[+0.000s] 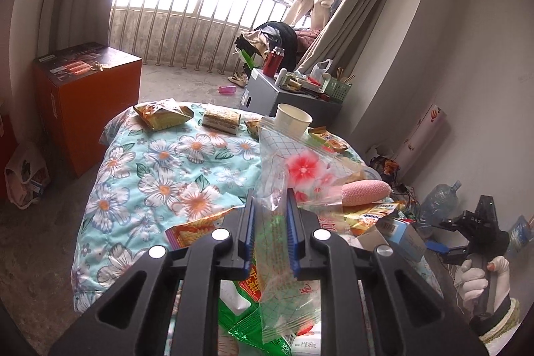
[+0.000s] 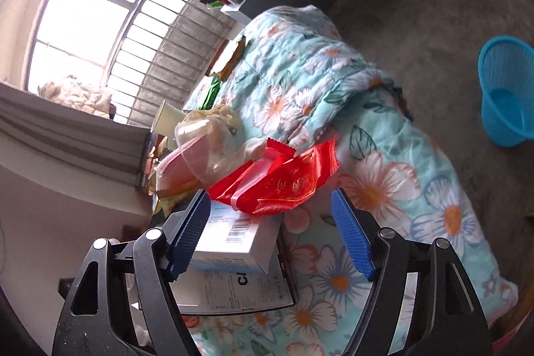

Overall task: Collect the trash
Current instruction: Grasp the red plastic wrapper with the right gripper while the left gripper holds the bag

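The left gripper (image 1: pixel 270 206) has its blue pads (image 1: pixel 246 222) clamped on a clear plastic bag (image 1: pixel 287 162) printed with a pink flower, lifting it so the bag stands up between the fingers. Beneath it, near the camera, lie a green wrapper (image 1: pixel 247 319) and a red and yellow snack packet (image 1: pixel 197 227).

All of this rests on a table covered with a pale blue floral quilt (image 1: pixel 160 169). To the right of the held bag sit a pink textured object (image 1: pixel 365 193) and a small white and blue box (image 1: pixel 398 231). At the far edge stand a white paper cup (image 1: pixel 292 119), a gold snack bag (image 1: pixel 162 113) and a wrapped block (image 1: pixel 222 119).

The right gripper (image 2: pixel 270 209), held in a white-gloved hand (image 1: pixel 480 279), has its jaws apart and holds nothing. One pad lies beside the white and blue box (image 2: pixel 230 239); just beyond the fingertips is a red wrapper (image 2: pixel 283 179), with a clear plastic container (image 2: pixel 203 142) further on.

On the floor to the right of the table stands a blue basket (image 2: pixel 507 89). An orange carton (image 1: pixel 86 102) sits on the floor to the left.
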Tool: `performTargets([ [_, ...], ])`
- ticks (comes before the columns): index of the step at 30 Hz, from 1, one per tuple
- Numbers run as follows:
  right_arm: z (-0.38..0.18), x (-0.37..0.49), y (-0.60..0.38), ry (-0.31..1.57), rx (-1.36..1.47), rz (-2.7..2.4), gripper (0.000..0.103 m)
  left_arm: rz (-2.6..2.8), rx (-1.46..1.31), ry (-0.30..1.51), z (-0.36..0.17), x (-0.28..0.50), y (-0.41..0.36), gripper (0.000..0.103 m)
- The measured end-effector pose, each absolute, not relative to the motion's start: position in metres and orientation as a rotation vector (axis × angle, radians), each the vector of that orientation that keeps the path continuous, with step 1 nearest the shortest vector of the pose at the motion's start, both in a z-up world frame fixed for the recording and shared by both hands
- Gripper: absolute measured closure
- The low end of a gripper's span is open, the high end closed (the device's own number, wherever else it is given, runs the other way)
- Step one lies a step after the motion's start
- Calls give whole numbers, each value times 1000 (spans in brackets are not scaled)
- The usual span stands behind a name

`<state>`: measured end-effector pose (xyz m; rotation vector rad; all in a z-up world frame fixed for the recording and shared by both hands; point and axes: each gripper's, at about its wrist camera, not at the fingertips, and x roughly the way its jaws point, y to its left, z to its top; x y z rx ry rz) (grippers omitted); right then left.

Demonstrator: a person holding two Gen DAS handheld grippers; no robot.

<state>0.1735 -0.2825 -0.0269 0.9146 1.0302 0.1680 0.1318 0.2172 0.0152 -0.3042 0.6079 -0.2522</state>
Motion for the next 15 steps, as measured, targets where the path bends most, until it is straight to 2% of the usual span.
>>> performTargets([
  [4,-52,190,-290,1109,1025,149,46,-263,-298,569,21,119,214,88],
  [6,-63,194,-291,1130,1075,153,65,-267,-296,568,22,116,213,88],
  [7,-67,193,-292,1137,1088,142,70,-267,-294,570,22,115,211,88],
  [8,-70,192,-292,1140,1103,138,87,-267,-293,571,23,114,210,88],
  [9,-72,191,-293,1135,1119,145,97,-269,-292,570,24,113,209,88],
  [12,-61,181,-295,1081,1113,154,103,-273,-285,546,33,106,206,88],
  [15,-42,170,-305,1009,1097,185,103,-282,-288,506,47,97,203,88],
])
